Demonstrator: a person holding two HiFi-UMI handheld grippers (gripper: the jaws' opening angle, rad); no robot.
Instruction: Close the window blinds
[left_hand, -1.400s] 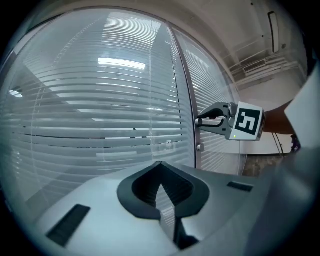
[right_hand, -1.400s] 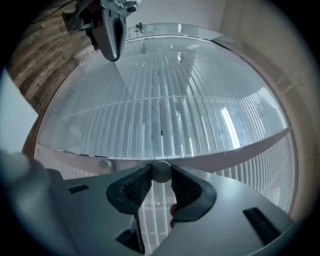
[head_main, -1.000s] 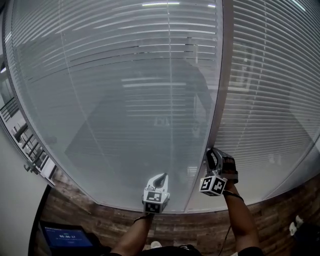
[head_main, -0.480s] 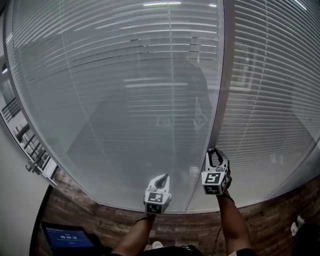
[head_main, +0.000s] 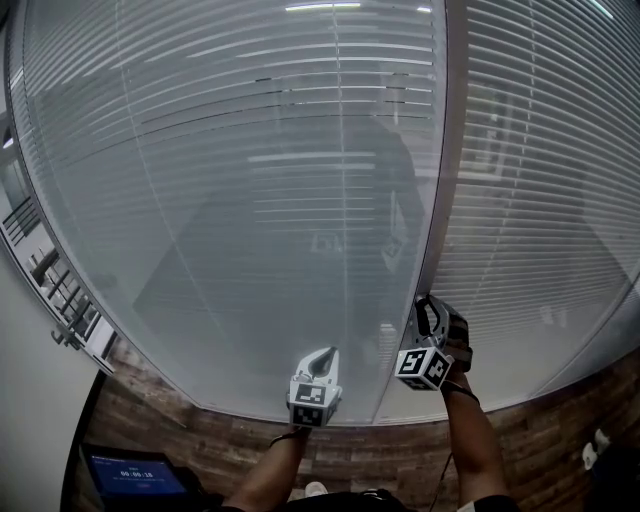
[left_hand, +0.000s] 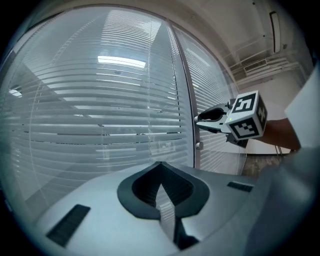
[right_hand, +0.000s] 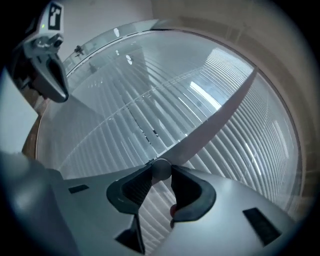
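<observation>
Two panels of window blinds (head_main: 230, 180) fill the picture, one across the left and centre and one at the right, parted by a single upright post (head_main: 450, 150). Your right gripper (head_main: 428, 303), at lower right, is clamped on the one round knob (right_hand: 161, 169) low on that post, and its jaws have just been closing on it. Your left gripper (head_main: 325, 352), at lower centre, points at the left panel with its jaws pressed together on nothing.

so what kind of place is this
Probably an office: a glass partition with slatted blinds, ceiling strip lights reflected in it, and a lit screen low on the left.
</observation>
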